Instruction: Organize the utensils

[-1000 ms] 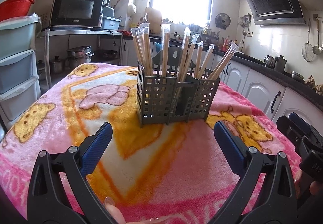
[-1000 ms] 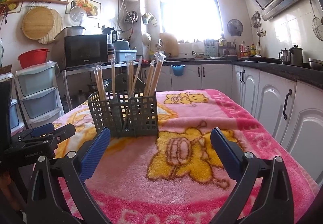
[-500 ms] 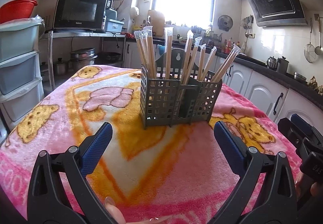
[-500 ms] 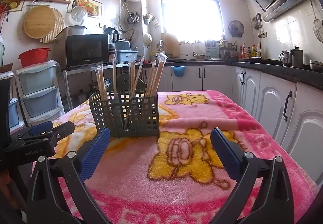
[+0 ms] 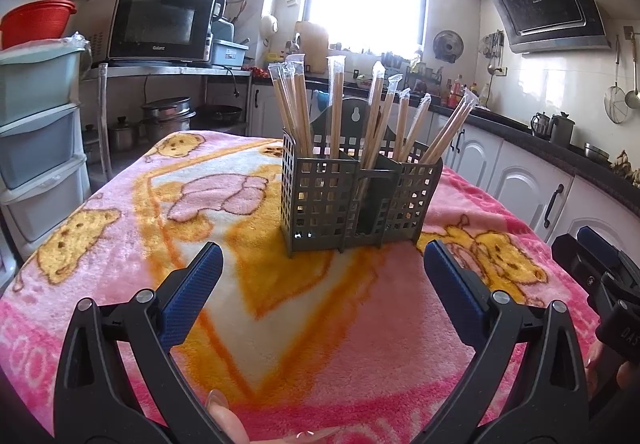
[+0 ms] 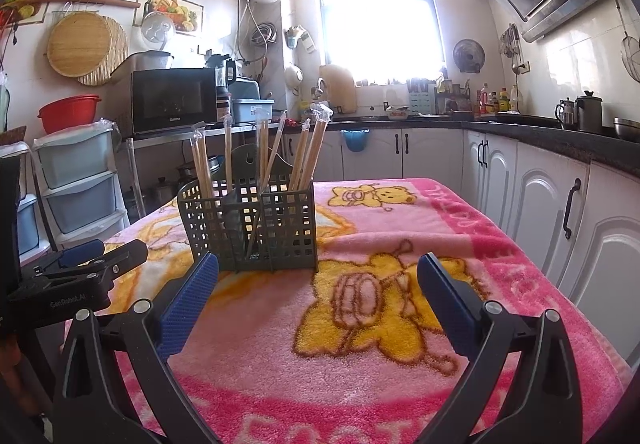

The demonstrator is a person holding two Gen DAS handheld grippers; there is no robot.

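Both views shifted slightly vs 1.0 s ago: holder (image 5: 360, 200) sits a bit higher and larger in left wrist view, so left gripper (image 5: 322, 258) has eased fwd/tilted; right wrist view nearly unchanged, holder (image 6: 250, 226) same spot. Nothing picked up in between.

Left gripper: fingers spread wide, nothing betw. them, hovering over blanket (image 5: 280, 316) on near side of holder. Right gripper (image 6: 318, 270): also spread wide, empty, near side of holder and to its right. Right gripper body seen at far right edge of left view, cut off by frame; left gripper body likewise cut off at left edge of right view.

Holder: dark grey lattice, 3 compartments, upright on blanket-covered surface, approx. centre. Wrapped chopsticks (image 5: 334, 100) stand in it, leaning outward; left and right compartments both hold several, centre compartment contents hard to make out through solid front panel. Exact count unclear, wrappers overlap. In right view chopsticks (image 6: 308, 152) partly washed out by window glare.

Fingertip w/ nail visible at bottom edge of left view, below left gripper; rest of hand hidden.

Behind holder: microwave (image 5: 160, 24), far left.
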